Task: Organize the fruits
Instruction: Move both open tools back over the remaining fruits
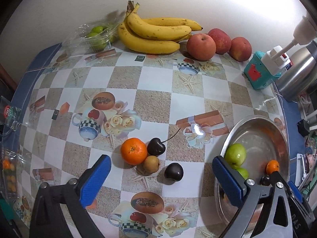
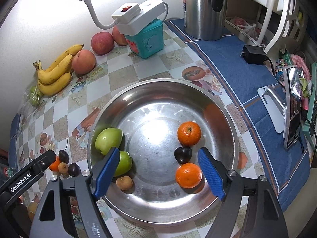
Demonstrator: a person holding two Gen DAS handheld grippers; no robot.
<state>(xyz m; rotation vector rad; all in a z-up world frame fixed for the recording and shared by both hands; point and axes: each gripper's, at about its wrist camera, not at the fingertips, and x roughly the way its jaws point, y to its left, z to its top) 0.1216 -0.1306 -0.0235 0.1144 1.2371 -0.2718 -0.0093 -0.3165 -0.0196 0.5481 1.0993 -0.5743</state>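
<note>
Where bananas (image 1: pixel 156 33) back the table, kettle (image 2: pixel 204 10) beside bowl (image 2: pixel 227 115)

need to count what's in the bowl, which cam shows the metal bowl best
The right wrist view: the metal bowl fills the frame, whole rim and contents visible. The left wrist view shows the bowl only at the right edge, partly behind the grippers.

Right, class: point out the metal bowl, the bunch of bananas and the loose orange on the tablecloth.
metal bowl (image 2: pixel 227 111): right wrist view, on its bare right rim.
bunch of bananas (image 1: pixel 154 31): left wrist view, middle of the top banana.
loose orange (image 1: pixel 134 151): left wrist view, centre of its peel.
</note>
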